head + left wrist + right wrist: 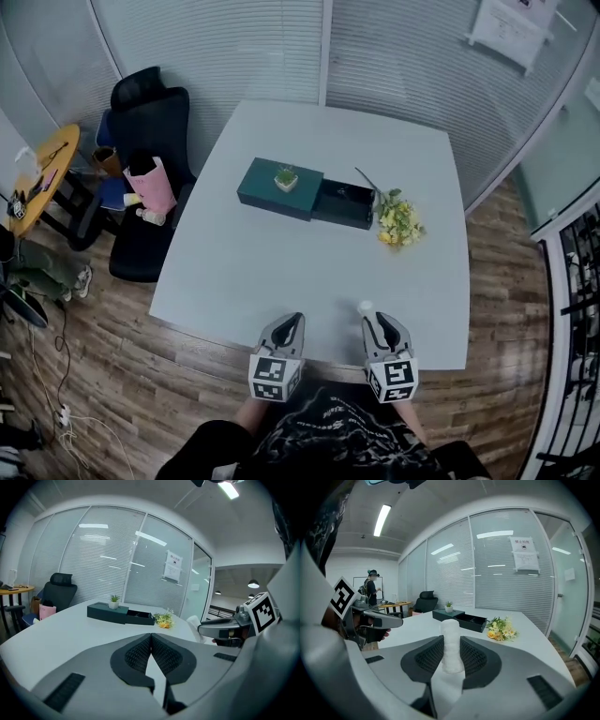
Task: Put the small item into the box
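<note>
Grip on the right side is plain: the right gripper point(451, 641) has its pads pressed on a small white roll point(451, 644) that stands upright between them. The roll's lower end is hidden by the pads, and I can't tell what it is made of. From the head view only its tip point(365, 307) shows ahead of the right gripper point(373, 319), above the near edge of the white table point(281, 272). The left gripper point(151, 637) has its jaws together with nothing in them, and it hovers beside the right one at that same edge.

The dark green box point(267, 192) lies well apart from both grippers, at the far middle of the table, with a small potted plant point(286, 177) on top. Its open black part point(342, 214) is to the right; the inside is too dark to read. A bunch of flowers point(398, 222) lies just beside it. My operator's body is cut off at the bottom of the head view.
</note>
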`<state>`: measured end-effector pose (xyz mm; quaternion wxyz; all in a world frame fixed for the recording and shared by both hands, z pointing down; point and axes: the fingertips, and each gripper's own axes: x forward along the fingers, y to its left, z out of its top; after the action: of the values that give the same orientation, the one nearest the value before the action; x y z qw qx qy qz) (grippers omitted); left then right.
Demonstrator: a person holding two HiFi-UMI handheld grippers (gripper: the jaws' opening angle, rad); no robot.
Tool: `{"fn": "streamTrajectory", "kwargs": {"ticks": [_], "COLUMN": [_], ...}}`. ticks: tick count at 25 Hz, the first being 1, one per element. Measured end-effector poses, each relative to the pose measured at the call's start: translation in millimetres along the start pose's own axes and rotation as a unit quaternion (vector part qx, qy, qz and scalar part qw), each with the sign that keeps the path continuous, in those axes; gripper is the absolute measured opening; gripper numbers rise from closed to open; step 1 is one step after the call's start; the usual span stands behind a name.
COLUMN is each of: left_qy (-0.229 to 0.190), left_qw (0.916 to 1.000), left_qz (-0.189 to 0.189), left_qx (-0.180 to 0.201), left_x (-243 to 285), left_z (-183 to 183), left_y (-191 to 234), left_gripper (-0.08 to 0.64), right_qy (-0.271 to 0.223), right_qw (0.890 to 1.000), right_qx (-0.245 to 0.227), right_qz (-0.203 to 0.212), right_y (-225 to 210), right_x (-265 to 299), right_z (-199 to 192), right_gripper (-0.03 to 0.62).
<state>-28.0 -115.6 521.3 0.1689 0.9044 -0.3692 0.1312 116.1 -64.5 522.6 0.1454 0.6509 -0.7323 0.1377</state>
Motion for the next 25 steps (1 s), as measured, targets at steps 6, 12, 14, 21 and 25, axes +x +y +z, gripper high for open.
{"fn": "streamTrajectory", "kwargs": {"ticks": [6, 12, 14, 21, 25], "left_qy": [0.01, 0.019, 0.025, 0.037, 0.042], "left_qw": [0.9996, 0.9989, 0.999, 0.9988, 0.9984], "left_qz": [-0.026, -0.042, -0.038, -0.032, -0.036], "left_qx": [0.006, 0.007, 0.002, -0.006, -0.01], "left_x": [23, 39, 43, 52, 59], "left_z": [8, 14, 13, 15, 17], "left_y": [40, 70, 83, 101, 102], "left_gripper": [0.018, 0.018, 0.018, 0.018, 0.018], "right_qy": [0.009, 0.033, 0.032, 0.037, 0.043], "right_qw": [0.999, 0.998, 0.998, 0.998, 0.998], "right_qx": [0.011, 0.008, 0.009, -0.001, -0.019], "right_qz": [-0.028, -0.054, -0.059, -0.047, -0.04], "right_y": [9, 10, 8, 3, -12], "right_x": [35, 64, 72, 87, 102], "right_z": [5, 11, 17, 45, 64], "right_gripper": [0.117, 0.117, 0.117, 0.118, 0.118]}}
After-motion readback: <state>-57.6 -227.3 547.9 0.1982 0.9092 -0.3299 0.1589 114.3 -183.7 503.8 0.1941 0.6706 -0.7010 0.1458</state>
